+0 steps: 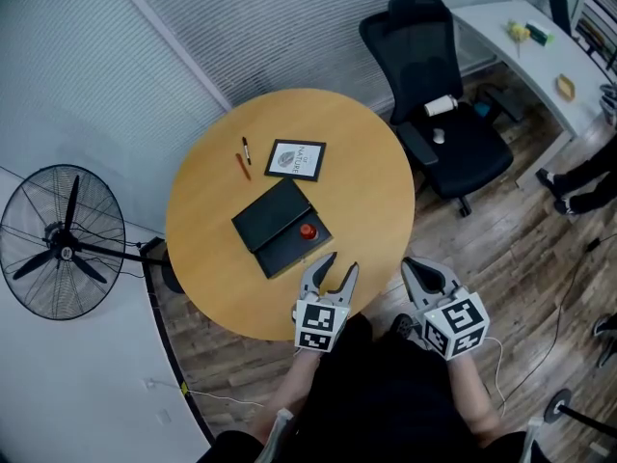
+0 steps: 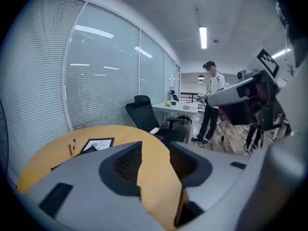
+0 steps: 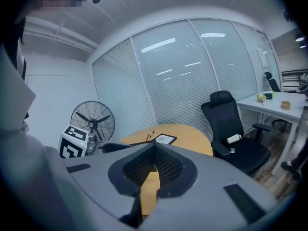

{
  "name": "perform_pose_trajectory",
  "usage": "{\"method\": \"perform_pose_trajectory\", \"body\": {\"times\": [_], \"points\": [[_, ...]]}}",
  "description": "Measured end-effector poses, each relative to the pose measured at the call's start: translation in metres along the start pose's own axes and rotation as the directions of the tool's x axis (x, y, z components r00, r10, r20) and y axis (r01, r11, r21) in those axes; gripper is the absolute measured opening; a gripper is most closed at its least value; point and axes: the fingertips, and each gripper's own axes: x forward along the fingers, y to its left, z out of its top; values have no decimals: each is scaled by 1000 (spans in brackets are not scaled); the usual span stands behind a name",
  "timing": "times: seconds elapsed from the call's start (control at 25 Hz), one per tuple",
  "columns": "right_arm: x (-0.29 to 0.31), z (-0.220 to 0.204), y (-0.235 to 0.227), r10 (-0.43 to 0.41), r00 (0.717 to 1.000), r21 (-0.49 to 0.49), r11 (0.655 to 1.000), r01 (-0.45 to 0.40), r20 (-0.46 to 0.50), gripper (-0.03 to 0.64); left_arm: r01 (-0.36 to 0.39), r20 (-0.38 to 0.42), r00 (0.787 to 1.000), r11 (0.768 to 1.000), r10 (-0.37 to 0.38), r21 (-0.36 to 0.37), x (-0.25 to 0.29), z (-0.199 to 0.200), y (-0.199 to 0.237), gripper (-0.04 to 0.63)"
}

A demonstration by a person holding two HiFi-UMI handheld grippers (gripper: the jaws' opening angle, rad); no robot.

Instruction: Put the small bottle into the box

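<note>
Both grippers empty at near rim of worktop; bottle in box.
Left gripper [image 1: 341, 263]: fingers [image 2: 126, 160] apart, nothing between. Right gripper [image 1: 413, 266]: fingers [image 3: 166, 167] closed tip to tip, empty. Left one hangs over the near edge of the round wooden worktop [image 1: 212, 210], right one just off it. Small red bottle [image 1: 307, 231] sits in the nearer half of the open flat black box [image 1: 270, 215], mid-worktop, near the left gripper.

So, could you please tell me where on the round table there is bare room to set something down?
The widest bare patch is on the table, right of the box, toward the chair. A narrower strip runs left of the pens and box. The middle is crowded: pens, framed card and box sit close together.
</note>
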Motion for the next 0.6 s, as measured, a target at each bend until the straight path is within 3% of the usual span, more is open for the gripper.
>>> {"method": "perform_pose_trajectory", "body": {"times": [0.6], "points": [[-53, -17, -20, -49, 998, 0, 999, 49, 24, 9, 64, 131, 990, 997, -58, -37, -20, 51, -64, 44]]}}
